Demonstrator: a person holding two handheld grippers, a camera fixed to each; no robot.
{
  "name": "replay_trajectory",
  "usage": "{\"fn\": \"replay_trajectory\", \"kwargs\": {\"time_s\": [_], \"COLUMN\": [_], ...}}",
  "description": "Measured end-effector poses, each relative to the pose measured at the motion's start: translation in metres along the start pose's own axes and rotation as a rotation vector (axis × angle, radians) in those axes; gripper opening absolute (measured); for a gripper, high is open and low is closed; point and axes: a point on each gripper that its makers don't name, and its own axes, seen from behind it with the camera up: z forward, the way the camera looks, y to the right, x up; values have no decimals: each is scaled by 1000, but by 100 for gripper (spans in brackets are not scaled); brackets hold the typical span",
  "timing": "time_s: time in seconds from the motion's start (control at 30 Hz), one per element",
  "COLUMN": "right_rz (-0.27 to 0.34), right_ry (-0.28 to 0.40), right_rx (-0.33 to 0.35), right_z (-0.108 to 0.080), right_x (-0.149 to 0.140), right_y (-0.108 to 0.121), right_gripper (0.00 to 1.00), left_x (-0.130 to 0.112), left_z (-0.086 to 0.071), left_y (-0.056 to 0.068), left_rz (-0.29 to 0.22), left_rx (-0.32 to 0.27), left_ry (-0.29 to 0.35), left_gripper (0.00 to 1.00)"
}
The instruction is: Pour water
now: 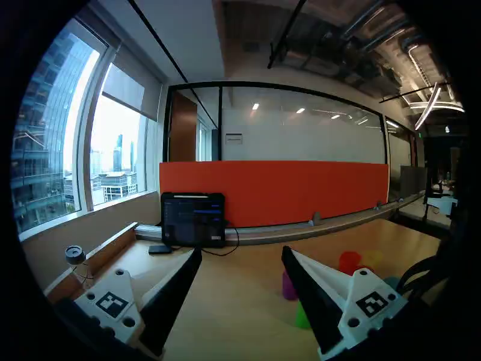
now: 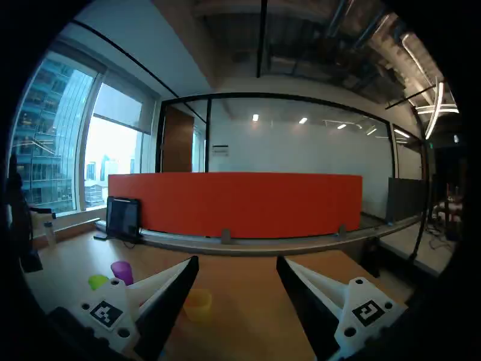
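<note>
The left gripper [image 1: 240, 249] and the right gripper [image 2: 237, 259] are each held with 2 fingers spread, nothing gripped. A purple cup [image 1: 289, 287] and a green cup [image 1: 301, 317] are seen on the table [image 1: 240, 313] — at 5 o'clock, left gripper view.

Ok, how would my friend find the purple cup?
Find the long orange divider behind the wooden table. In the right gripper view, small cups stand on the table's left part. The purple cup sits right beside the green cup, farther back than the yellow cup, and is the only purple one.
</note>
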Motion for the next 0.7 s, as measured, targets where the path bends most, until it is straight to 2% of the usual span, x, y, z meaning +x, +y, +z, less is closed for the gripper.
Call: {"fn": "replay_trajectory", "kwargs": {"time_s": [0.47, 0.57, 0.7], "right_rz": [4, 3, -2], "right_ry": [17, 26, 19], "right_rx": [42, 54, 86], "right_z": [10, 9, 8], "right_x": [77, 86, 85], "right_y": [4, 3, -3], "right_gripper": [100, 100, 100], "left_x": [94, 103, 102], "left_z": [11, 12, 13], "left_y": [-2, 2, 16], "left_rz": [-14, -14, 1], "left_rx": [-49, -67, -125], "left_ry": [37, 38, 23], "left_gripper": [99, 99, 99]}}
